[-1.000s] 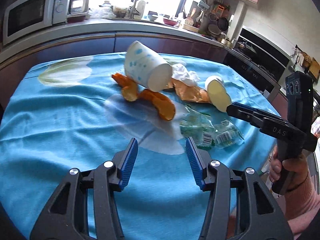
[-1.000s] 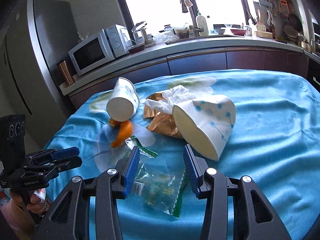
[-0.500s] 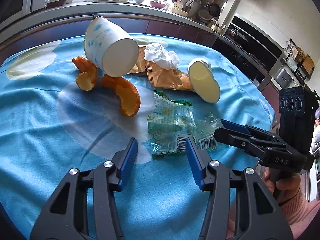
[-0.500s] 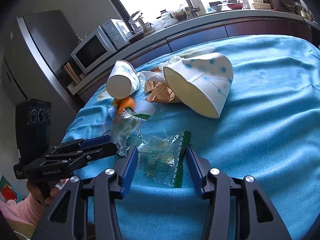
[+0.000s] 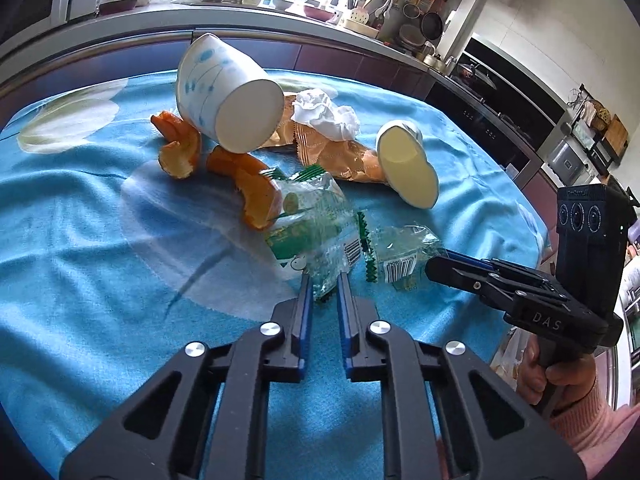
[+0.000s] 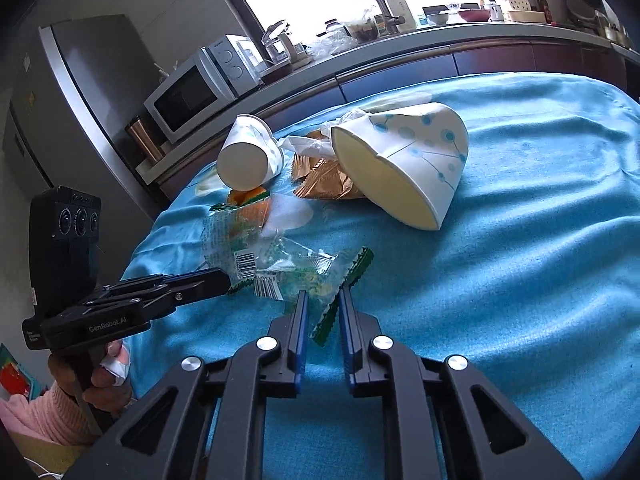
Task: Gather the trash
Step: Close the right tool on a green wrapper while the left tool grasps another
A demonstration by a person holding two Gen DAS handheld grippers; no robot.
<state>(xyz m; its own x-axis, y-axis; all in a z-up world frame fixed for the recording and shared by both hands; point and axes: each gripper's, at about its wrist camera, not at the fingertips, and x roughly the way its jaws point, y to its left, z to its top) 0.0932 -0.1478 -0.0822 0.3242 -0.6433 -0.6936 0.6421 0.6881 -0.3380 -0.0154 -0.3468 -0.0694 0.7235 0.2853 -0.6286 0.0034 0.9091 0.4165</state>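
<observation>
Pinching the near edge of a clear green-printed wrapper (image 5: 312,220), the left gripper (image 5: 322,284) has just closed its jaws; its blue pads press on the crumpled plastic, which rises from the blue cloth (image 5: 100,280) toward an orange peel (image 5: 256,196). The right gripper (image 6: 323,304) has likewise just closed, its jaws clamped on the green zigzag edge of a second wrapper (image 6: 304,276) lying just beside the first. Both wrappers sit at the near side of the trash pile, barcodes facing up.

Farther back on the cloth:
- A paper cup (image 5: 224,96) with blue dots lies tilted on its side, base toward the left camera, resting over a second peel (image 5: 178,148).
- A flattened cup (image 6: 404,164) lies on its side, mouth open toward the right camera.
- A brown foil packet (image 5: 336,152) lies between the two cups, with a crumpled white tissue (image 5: 326,114) on top of it.

A hand (image 5: 556,376) in a pink sleeve holds the right gripper's handle.
</observation>
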